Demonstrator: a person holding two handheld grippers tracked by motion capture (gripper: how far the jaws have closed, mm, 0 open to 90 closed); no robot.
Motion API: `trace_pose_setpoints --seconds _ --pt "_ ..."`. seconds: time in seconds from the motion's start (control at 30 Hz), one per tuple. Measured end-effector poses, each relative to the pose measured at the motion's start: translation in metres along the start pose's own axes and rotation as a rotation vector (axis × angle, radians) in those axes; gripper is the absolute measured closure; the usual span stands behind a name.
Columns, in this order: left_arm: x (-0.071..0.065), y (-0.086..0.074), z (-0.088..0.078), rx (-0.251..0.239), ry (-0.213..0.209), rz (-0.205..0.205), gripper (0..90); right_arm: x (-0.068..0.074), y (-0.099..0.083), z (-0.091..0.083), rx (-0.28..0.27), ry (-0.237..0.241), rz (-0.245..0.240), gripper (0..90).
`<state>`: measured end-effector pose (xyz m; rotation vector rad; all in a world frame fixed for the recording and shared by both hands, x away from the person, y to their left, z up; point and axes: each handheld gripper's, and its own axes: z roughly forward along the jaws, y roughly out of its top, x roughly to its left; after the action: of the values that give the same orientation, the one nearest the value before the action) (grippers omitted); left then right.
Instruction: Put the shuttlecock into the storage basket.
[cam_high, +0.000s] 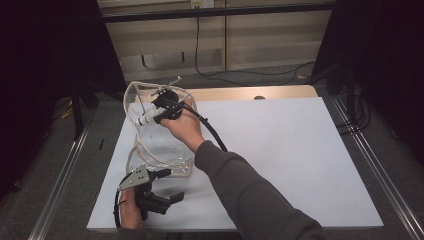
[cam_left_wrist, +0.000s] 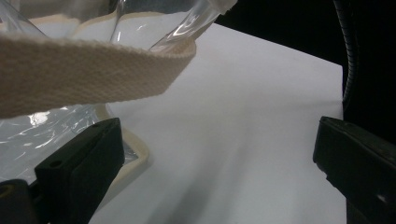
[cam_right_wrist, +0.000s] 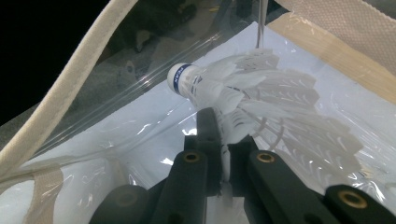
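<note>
A clear plastic bag with cream webbing trim stands upright at the left of the white table. My right gripper reaches into the bag's mouth, shut on the feathers of a white shuttlecock. In the right gripper view the shuttlecock points its blue-banded cork away from the jaws of the right gripper, over the bag's clear wall. My left gripper lies low by the bag's near bottom corner. Its own view shows the left gripper open, with bare table between the jaws and the bag's strap above.
A wooden table edge shows behind the white board. Metal rails run along both sides on the floor, and black cables trail at the back. The right gripper's cable hangs over the forearm.
</note>
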<state>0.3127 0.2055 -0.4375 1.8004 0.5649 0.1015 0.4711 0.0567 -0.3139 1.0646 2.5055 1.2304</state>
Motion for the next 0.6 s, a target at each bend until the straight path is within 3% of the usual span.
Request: trace_pose_setpoints --seconds 0.27,0.6 --pt "0.0 0.0 -0.001 0.003 0.002 0.004 2.2 0.002 -0.002 0.006 -0.006 -0.006 0.009 87.7" --pt "0.0 0.0 0.0 0.002 -0.002 0.001 2.2 -0.003 -0.006 0.016 0.028 -0.019 0.011 87.6"
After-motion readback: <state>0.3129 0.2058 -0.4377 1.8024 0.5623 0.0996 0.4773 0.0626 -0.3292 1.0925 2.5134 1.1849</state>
